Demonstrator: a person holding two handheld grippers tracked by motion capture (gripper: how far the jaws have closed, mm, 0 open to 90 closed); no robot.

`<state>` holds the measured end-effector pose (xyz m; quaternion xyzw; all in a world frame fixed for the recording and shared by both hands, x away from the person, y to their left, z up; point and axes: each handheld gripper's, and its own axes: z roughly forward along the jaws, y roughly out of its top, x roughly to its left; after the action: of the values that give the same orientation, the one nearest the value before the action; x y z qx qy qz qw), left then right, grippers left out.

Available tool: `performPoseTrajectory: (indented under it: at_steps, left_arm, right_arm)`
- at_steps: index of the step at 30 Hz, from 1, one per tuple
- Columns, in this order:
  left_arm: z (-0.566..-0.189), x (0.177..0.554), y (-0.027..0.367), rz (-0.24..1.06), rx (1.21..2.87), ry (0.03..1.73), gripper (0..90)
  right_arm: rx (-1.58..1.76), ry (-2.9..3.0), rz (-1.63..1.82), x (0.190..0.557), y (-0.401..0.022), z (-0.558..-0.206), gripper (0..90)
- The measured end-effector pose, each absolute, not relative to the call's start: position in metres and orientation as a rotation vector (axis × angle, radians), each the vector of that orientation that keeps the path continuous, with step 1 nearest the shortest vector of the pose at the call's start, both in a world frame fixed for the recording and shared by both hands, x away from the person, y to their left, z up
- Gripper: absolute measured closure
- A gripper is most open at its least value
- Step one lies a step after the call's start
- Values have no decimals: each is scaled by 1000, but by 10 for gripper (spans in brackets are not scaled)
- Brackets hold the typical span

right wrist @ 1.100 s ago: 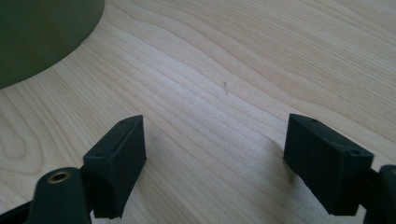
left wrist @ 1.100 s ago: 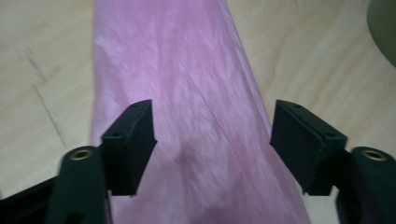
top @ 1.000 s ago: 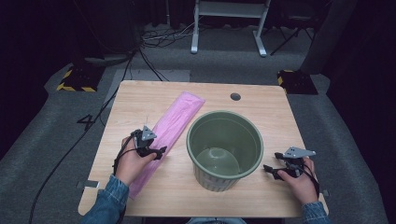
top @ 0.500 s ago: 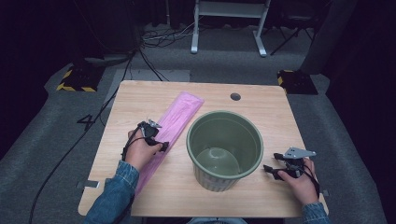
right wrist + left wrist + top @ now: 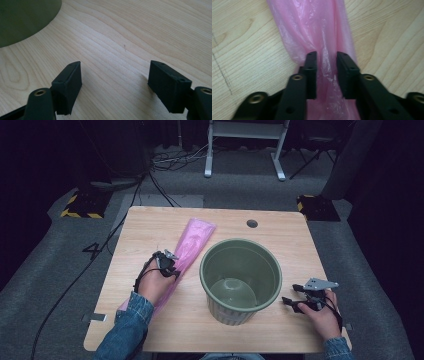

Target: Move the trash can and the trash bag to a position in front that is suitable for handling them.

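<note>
Left gripper [image 5: 169, 262] has just been closing, its jaws now pinching a fold of the pink plastic bag [image 5: 191, 243] (lying flat on the table [image 5: 150, 225], left of the green bucket [image 5: 240, 277]). Right gripper [image 5: 295, 302] rests beside the bucket, jaws apart, grasping nothing.

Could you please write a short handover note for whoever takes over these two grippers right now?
Left gripper: jaws have just been closing around a gathered fold of the pink plastic bag; whether the pads pinch it yet is unclear.
Right gripper: open, empty, over bare table right of the green bin.
The bag lies flat on the table, left of the upright bin.
Done: bag reached.
Left: probably secure the grip, lift the bag, open it and line the bin.
</note>
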<state>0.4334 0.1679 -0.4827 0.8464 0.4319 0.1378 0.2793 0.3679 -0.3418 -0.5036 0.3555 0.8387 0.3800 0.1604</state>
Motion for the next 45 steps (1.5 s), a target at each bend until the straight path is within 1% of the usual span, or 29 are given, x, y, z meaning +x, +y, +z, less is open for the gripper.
performPoseTrajectory:
  at_steps: [1, 4, 6, 9, 10, 14, 19, 25, 31, 37, 45]
  left_arm:
    - [-484, 433, 169, 375, 2263, 1146, 825]
    - [-487, 433, 173, 375, 2224, 1104, 876]
    - [-488, 432, 175, 370, 2214, 1094, 886]
    - [-488, 429, 180, 364, 2111, 1053, 891]
    - [-488, 429, 180, 364, 2111, 1053, 891]
    - [-478, 425, 189, 376, 2006, 1008, 893]
    - [-460, 420, 194, 403, 1922, 940, 893]
    - [-439, 413, 196, 432, 1884, 848, 893]
    - [-419, 406, 200, 449, 1840, 797, 893]
    - [-400, 400, 204, 474, 1822, 753, 893]
    - [-383, 394, 205, 482, 1798, 721, 893]
  right_arm:
    - [1015, 2396, 1085, 368, -342, -504, 269]
    - [1016, 2396, 1086, 368, -342, -504, 269]
    - [1015, 2396, 1086, 368, -342, -504, 270]
    - [1017, 2395, 1086, 368, -342, -504, 269]
    - [1017, 2395, 1086, 368, -342, -504, 269]
    - [1016, 2396, 1083, 368, -342, -503, 269]
    - [1023, 2392, 1083, 368, -341, -503, 269]
    - [1025, 2392, 1081, 369, -340, -503, 262]
    - [1019, 2398, 1081, 371, -334, -503, 243]
    - [1007, 2394, 1169, 372, -322, -500, 285]
    - [959, 2406, 1214, 374, -303, -493, 305]
